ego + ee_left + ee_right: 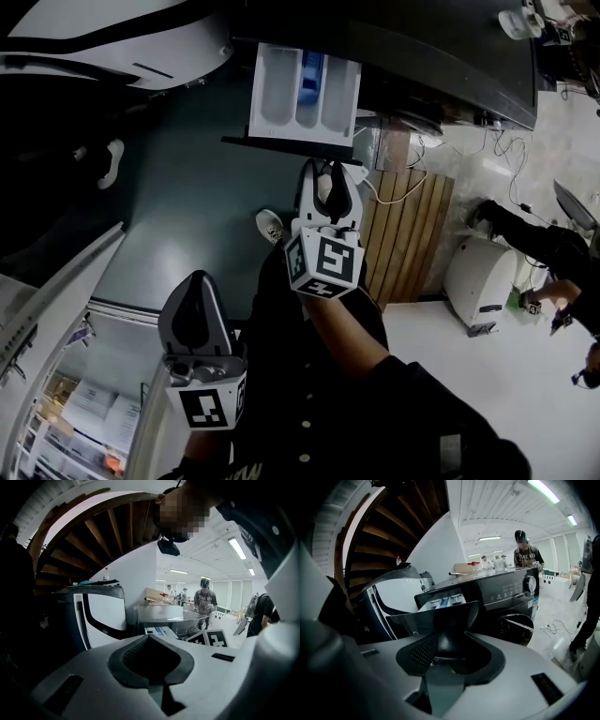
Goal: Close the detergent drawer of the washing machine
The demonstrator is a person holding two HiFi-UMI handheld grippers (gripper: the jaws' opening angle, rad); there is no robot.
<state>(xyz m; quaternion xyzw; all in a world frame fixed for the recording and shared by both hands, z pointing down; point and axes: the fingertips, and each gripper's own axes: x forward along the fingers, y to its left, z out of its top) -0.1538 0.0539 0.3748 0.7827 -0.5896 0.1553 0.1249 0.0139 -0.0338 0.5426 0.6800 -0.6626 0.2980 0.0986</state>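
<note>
The right gripper (pixel 328 178), a white two-fingered tool with a marker cube behind it, stands with its jaws spread wide and nothing clasped between them. Held like that, the likeliest slip is an off-centre push. If one finger catches only the right-hand end of the drawer's front, the drawer could skew in its slot and jam partway instead of sliding home. A spread finger could also ride over the top edge of the front and drop into a compartment, or slide off beneath it and knock the machine's face. A hard, fast shove might make the drawer bounce back out.

The white plastic detergent drawer (pixel 305 89) has three compartments, with a blue piece in the middle one. It is pulled out and lies just ahead of the jaws, its dark front panel (pixel 281 142) nearest the fingertips; I cannot tell whether they touch it. Beyond it is the dark front-loading washing machine (pixel 506 590). The left gripper (pixel 196 281), jaws closed on nothing, hangs well back from the drawer.
</note>
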